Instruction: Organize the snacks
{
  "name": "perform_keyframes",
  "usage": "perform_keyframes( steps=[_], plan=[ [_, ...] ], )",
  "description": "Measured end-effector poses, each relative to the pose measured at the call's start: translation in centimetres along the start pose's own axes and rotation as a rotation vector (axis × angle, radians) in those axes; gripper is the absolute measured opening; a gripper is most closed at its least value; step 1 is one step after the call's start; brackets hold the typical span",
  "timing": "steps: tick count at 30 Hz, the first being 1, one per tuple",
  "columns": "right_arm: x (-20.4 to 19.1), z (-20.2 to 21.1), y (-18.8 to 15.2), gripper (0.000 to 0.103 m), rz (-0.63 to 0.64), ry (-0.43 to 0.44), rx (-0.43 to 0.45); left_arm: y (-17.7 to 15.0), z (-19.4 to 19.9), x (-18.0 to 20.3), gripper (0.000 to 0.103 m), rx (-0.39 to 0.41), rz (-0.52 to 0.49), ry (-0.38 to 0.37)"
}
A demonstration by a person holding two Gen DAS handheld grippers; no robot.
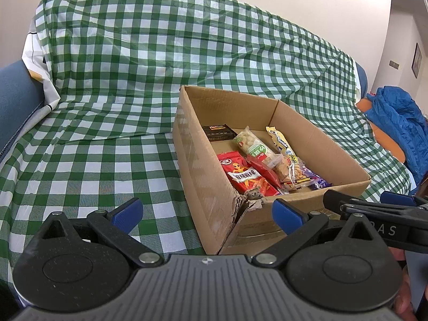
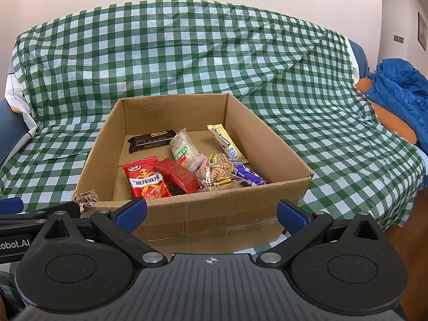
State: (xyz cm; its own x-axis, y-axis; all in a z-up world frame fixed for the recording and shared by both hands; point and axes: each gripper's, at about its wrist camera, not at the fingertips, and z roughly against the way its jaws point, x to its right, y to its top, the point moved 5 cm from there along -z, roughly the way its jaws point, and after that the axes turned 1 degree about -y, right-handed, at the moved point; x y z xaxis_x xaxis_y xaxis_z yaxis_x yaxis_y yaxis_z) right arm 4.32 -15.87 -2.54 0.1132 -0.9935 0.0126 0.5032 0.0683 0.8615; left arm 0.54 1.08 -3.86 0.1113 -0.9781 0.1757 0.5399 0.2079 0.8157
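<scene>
An open cardboard box (image 2: 203, 214) sits on a green-checked cloth and holds several snack packs. Inside lie a red spicy-strip pack (image 2: 145, 182), a dark red pack (image 2: 178, 175), a black bar (image 2: 151, 140), a green-labelled rice cracker pack (image 2: 184, 151), a clear bag of twists (image 2: 216, 172), a purple bar (image 2: 248, 176) and a yellow-white bar (image 2: 226, 141). My right gripper (image 2: 211, 214) is open just in front of the box's near wall, holding nothing. My left gripper (image 1: 207, 214) is open at the box's (image 1: 203, 187) torn near-left corner, also holding nothing.
The checked cloth (image 1: 107, 93) covers a sofa seat and backrest. A blue jacket (image 2: 401, 93) lies over an orange cushion (image 2: 388, 123) at the right. A blue armrest (image 1: 16, 99) is at the left. The right gripper (image 1: 374, 208) shows at the left wrist view's right edge.
</scene>
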Motion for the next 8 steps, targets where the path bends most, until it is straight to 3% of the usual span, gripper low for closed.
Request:
perform_keyframes(
  steps=[8],
  plan=[
    [-0.11, -0.02, -0.01, 0.102, 0.002, -0.001, 0.000, 0.04, 0.12, 0.14, 0.103, 0.001, 0.002, -0.004]
  ],
)
